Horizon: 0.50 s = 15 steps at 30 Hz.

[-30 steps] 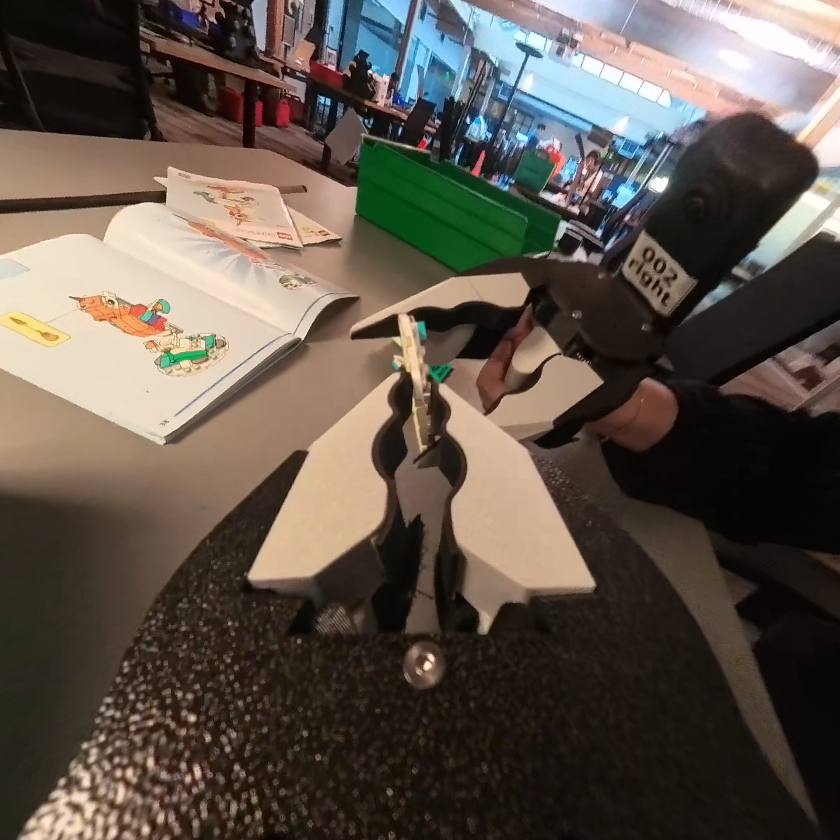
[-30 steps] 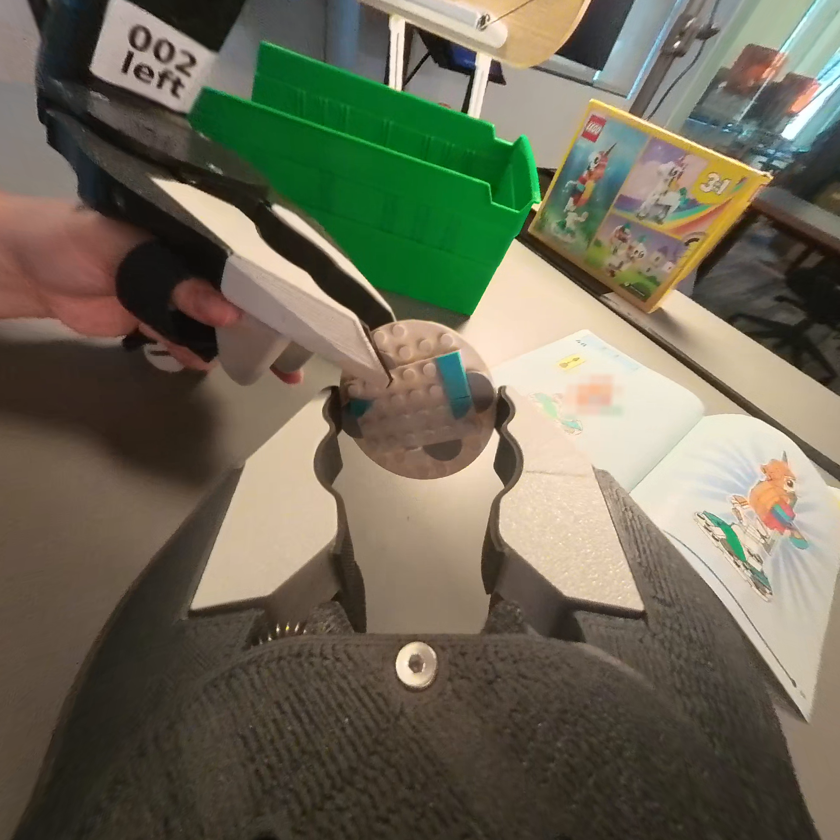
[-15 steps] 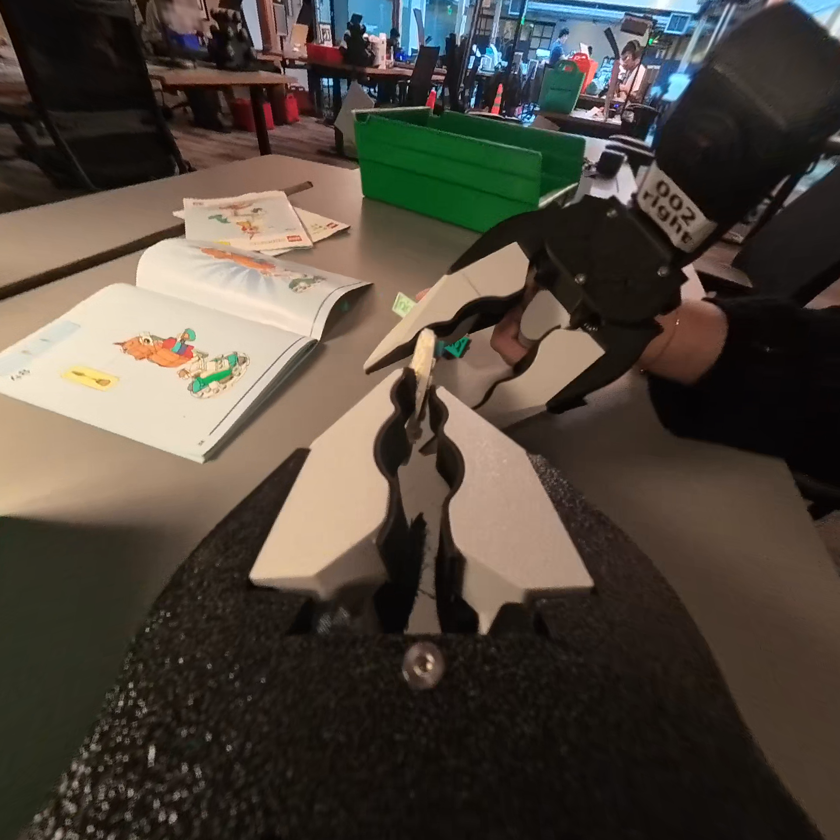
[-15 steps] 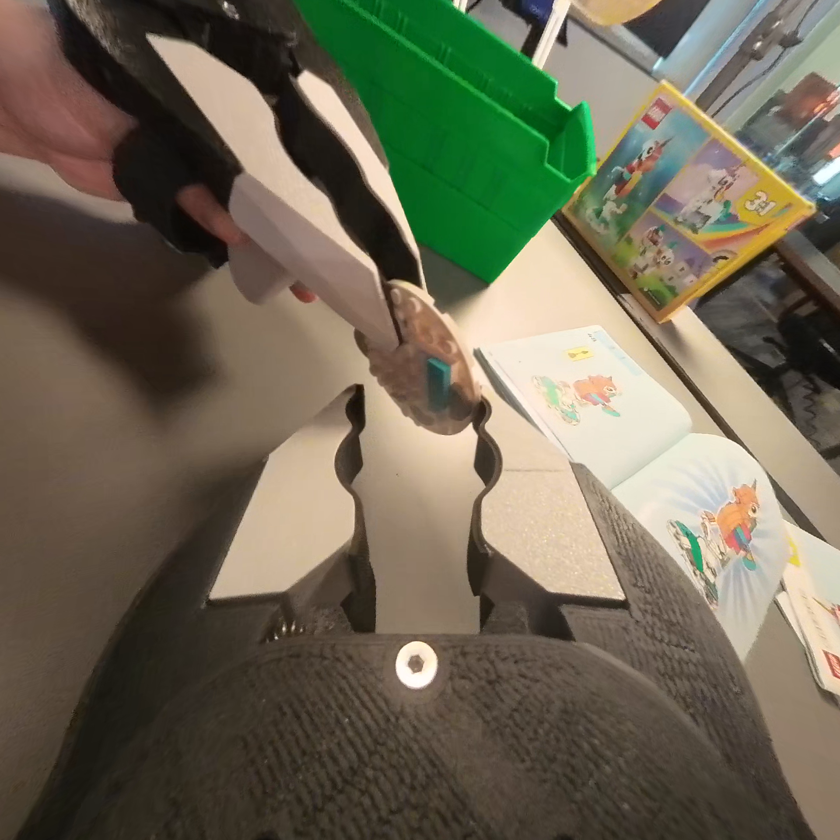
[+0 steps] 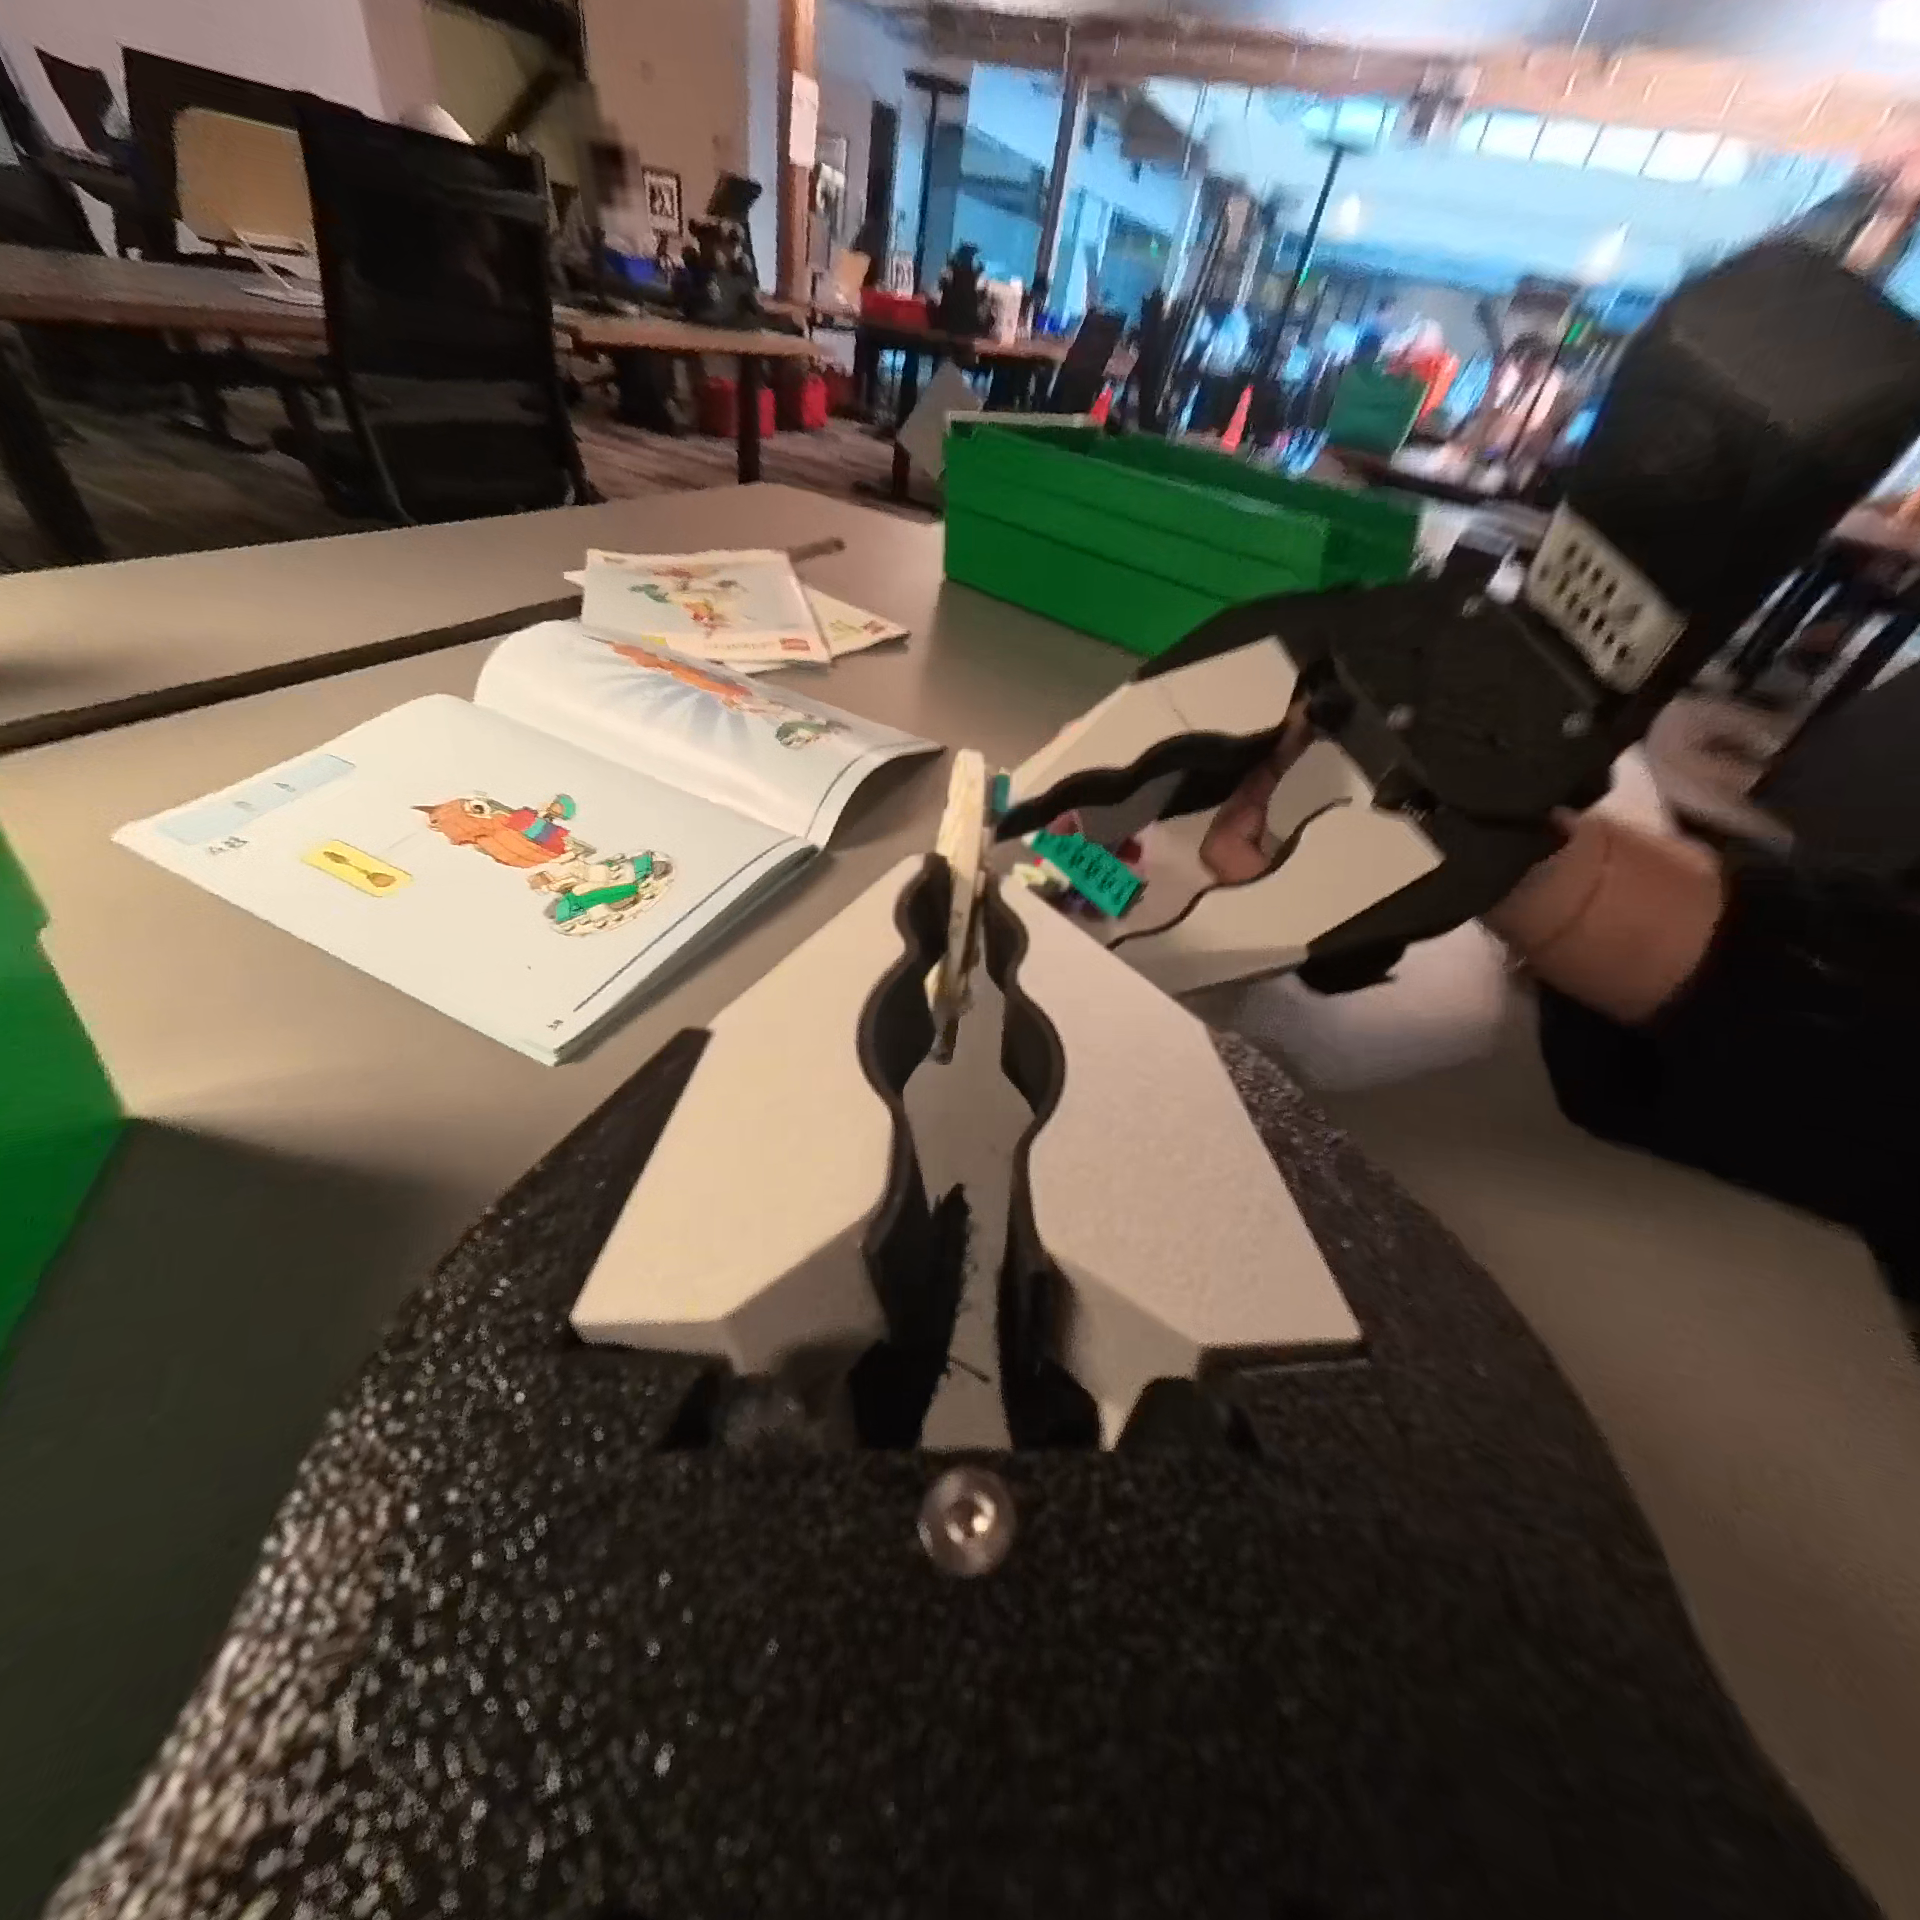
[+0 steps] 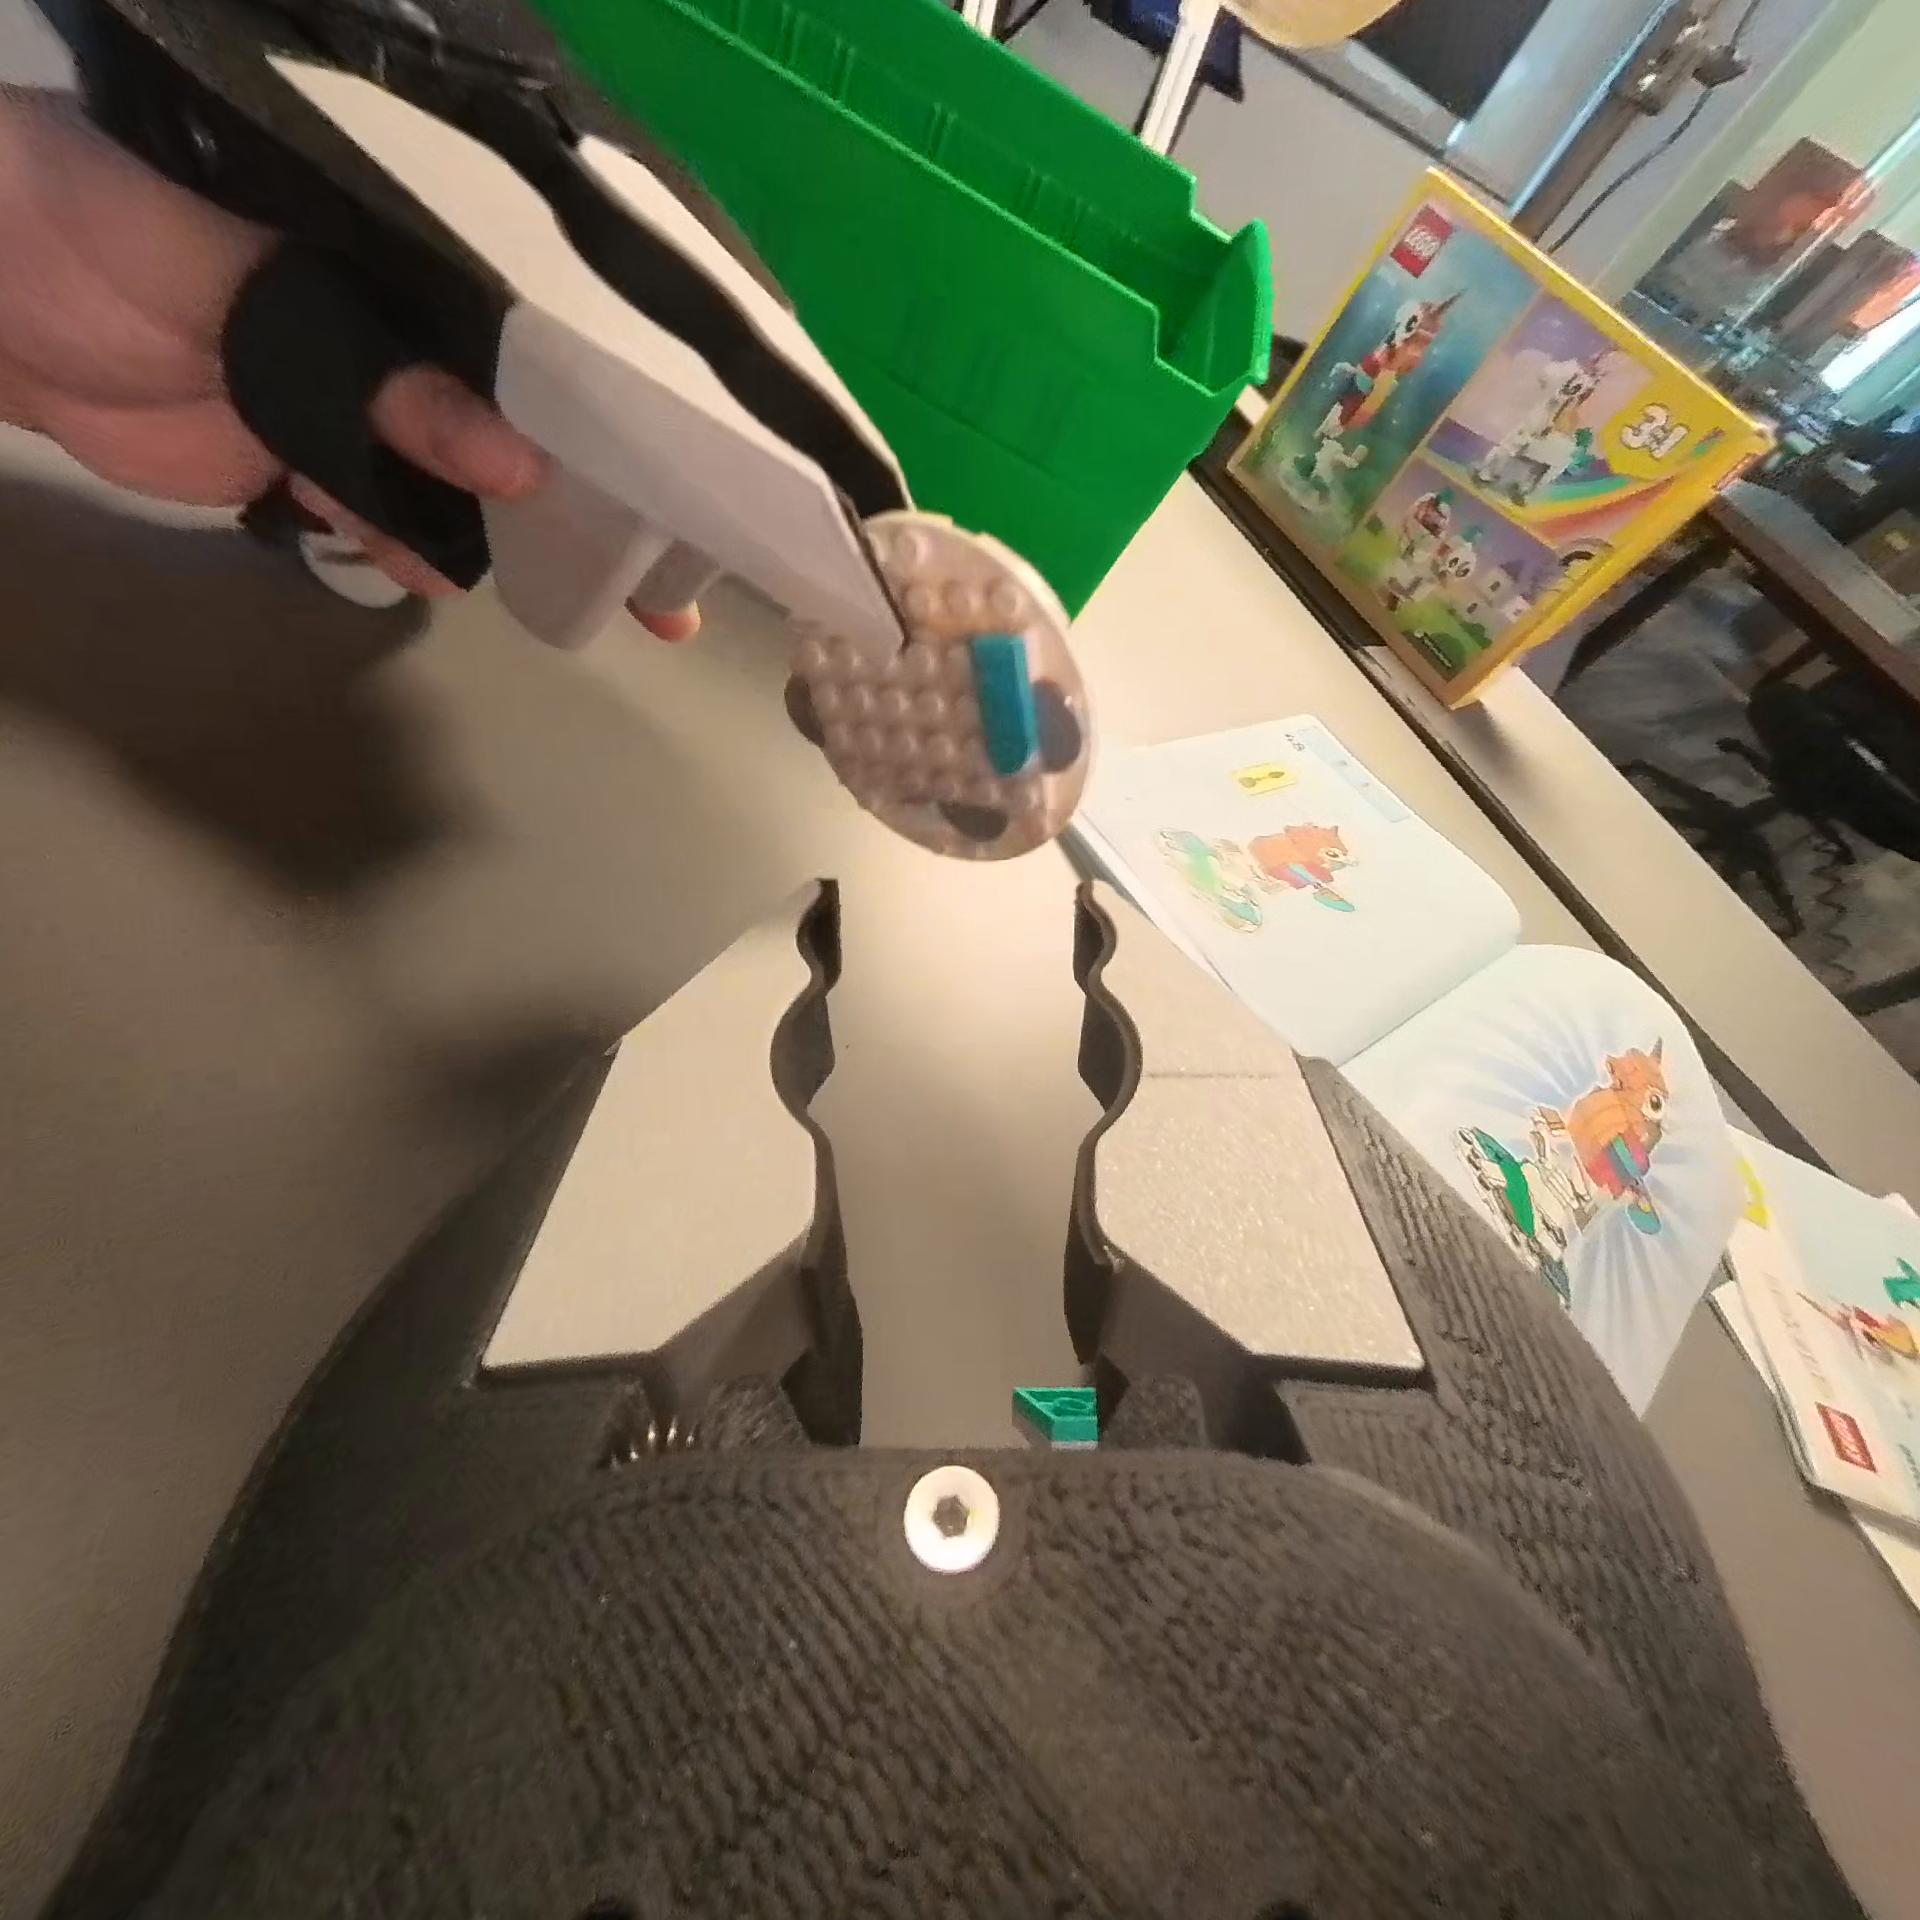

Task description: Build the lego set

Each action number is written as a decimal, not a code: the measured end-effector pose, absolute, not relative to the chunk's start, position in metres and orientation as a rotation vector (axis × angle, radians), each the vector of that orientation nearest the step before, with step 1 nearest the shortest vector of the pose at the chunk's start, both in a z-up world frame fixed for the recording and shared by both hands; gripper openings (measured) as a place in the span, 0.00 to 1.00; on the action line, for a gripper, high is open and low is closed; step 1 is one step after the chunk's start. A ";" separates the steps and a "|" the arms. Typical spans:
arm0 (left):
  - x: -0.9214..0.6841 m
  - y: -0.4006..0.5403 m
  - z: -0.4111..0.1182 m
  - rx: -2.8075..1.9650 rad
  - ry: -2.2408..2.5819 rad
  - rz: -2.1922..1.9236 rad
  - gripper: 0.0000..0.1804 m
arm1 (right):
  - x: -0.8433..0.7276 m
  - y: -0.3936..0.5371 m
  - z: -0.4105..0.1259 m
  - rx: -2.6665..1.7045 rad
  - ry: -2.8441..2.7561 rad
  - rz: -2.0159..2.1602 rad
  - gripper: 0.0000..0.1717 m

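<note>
Left wrist view has the left tool (image 5: 961,914) clamped narrow on a round tan studded plate (image 5: 958,883), seen edge-on and standing upright between the pads, which press on both faces. From the right wrist view the same round plate (image 6: 940,691) shows its studded face, lifted above the grey surface (image 6: 312,935), with a teal brick (image 6: 1003,701) stuck on it and dark round spots near its rim. The right tool (image 6: 956,904) is spread wide, its pads apart with only bare surface between them, and the plate sits just beyond its fingertips, not touching. In the left wrist view that right tool (image 5: 1013,821) hovers just beside the plate's teal brick, a hand (image 5: 1621,904) gripping it. Under it a small heap of loose bricks (image 5: 1086,868), green on top, lies on the surface. An open instruction booklet (image 5: 499,831) lies to the left, more leaflets (image 5: 717,608) behind it. A green bin (image 6: 935,260) stands farther back, and a yellow toy box (image 6: 1496,436) stands beside it. A small teal piece (image 6: 1055,1418) rests low between the right tool's finger roots.
</note>
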State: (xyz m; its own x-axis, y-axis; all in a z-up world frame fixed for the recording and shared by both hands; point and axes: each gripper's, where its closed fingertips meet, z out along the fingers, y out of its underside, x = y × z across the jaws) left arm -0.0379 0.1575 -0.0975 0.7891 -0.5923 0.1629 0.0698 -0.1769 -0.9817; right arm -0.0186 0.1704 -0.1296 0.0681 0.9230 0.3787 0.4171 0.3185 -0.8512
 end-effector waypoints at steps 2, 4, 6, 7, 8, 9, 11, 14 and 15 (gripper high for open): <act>-0.038 0.155 -0.088 -1.614 0.330 -0.808 0.01 | -0.021 0.167 -0.126 -1.247 -1.521 0.615 0.25; -0.042 0.155 -0.080 -1.570 0.206 -0.990 0.01 | -0.026 0.161 -0.117 -1.193 -1.484 0.623 0.24; -0.047 0.156 -0.076 -1.538 0.120 -1.115 0.01 | -0.031 0.157 -0.110 -1.161 -1.440 0.621 0.26; -0.050 0.156 -0.074 -1.528 0.095 -1.148 0.01 | -0.033 0.156 -0.108 -1.144 -1.427 0.602 0.27; -0.051 0.156 -0.073 -1.520 0.084 -1.167 0.01 | -0.034 0.156 -0.106 -1.126 -1.415 0.576 0.28; -0.051 0.156 -0.072 -1.513 0.079 -1.179 0.01 | -0.035 0.157 -0.104 -1.110 -1.401 0.553 0.29; -0.051 0.156 -0.071 -1.510 0.072 -1.184 0.01 | -0.037 0.158 -0.101 -1.111 -1.363 0.534 0.32; -0.049 0.156 -0.073 -1.514 0.056 -1.194 0.01 | -0.042 0.159 -0.098 -1.122 -1.312 0.514 0.41; -0.049 0.157 -0.076 -1.533 0.051 -1.188 0.01 | -0.043 0.162 -0.097 -1.117 -1.296 0.482 0.44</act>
State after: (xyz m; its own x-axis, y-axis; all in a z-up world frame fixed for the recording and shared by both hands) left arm -0.0487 0.1574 -0.0757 0.4887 -0.5997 0.6337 0.5426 -0.3598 -0.7590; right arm -0.0427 0.1617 -0.0972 0.2702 0.8179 0.5079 0.2869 0.4351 -0.8534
